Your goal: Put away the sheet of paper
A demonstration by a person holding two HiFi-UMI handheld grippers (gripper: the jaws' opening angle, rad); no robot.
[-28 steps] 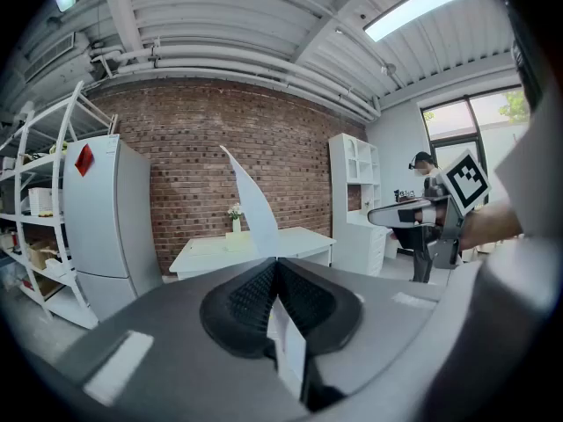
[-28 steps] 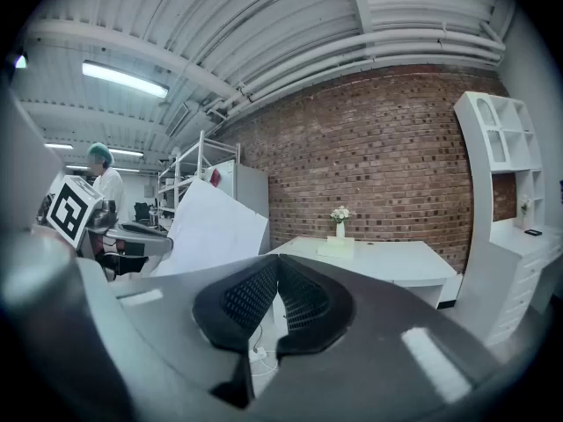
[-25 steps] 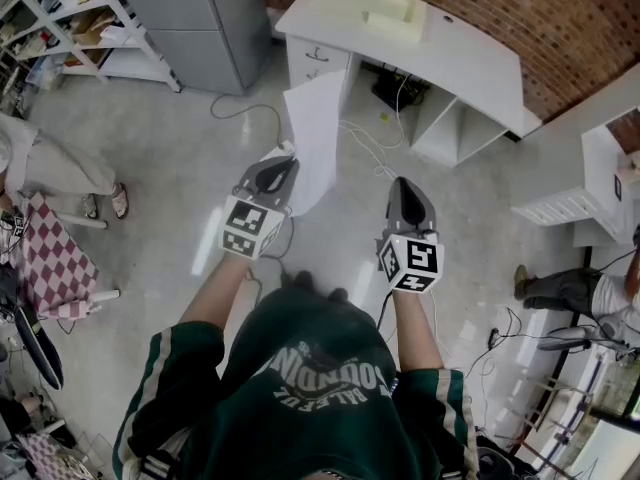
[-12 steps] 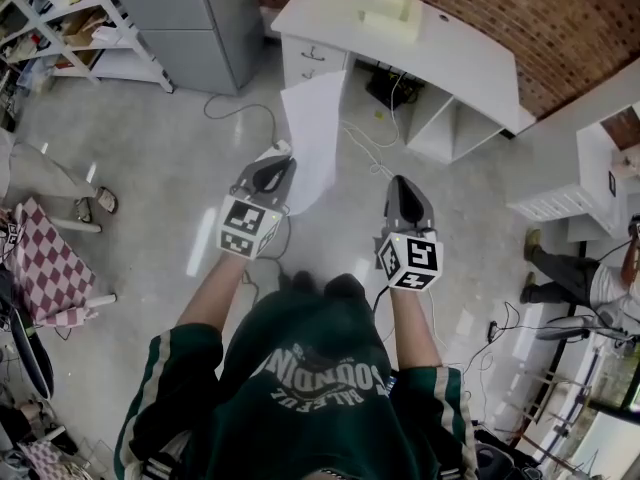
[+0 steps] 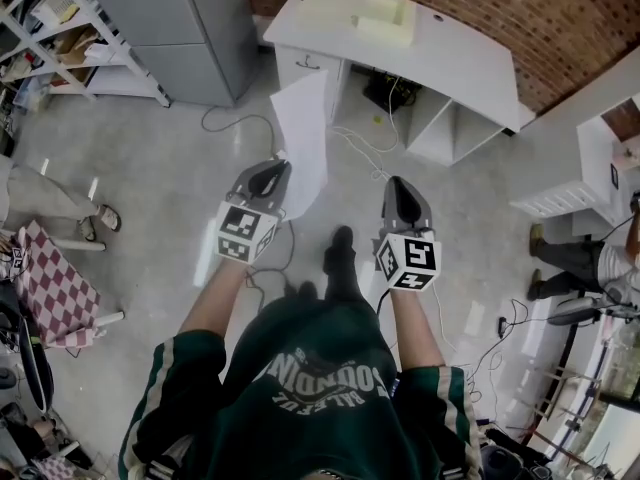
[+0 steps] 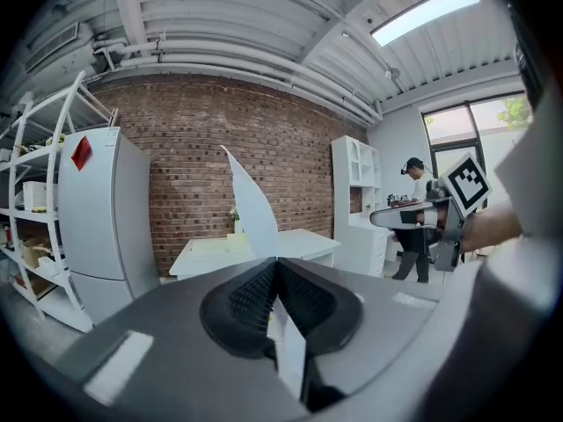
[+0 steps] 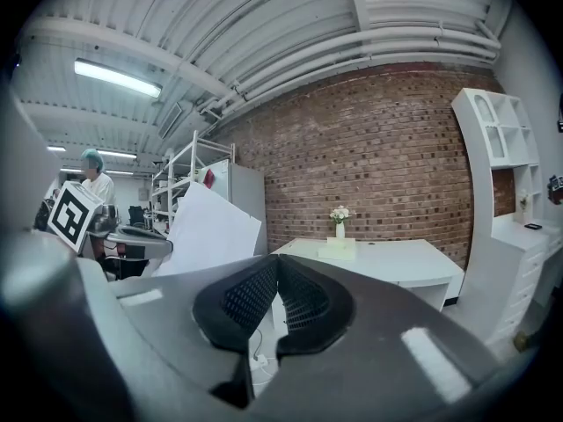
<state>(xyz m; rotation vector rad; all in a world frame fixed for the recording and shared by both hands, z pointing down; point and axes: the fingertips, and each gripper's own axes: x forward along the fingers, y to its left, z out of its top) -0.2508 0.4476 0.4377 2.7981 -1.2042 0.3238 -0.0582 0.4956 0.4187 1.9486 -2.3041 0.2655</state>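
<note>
A limp, light-looking sheet of paper [image 5: 303,133] is pinched at its lower edge by the left claw [image 5: 272,171]; the right claw [image 5: 399,193] is clenched empty.

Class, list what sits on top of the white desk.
A vase of flowers and a pale block stand on the white desk. In the left gripper view, the sheet of paper hides part of its top.

white desk [image 5: 460,63], brick wall [image 5: 560,18], perhaps a grey fridge [image 5: 190,28], checkered cloth [image 5: 50,288]
</note>
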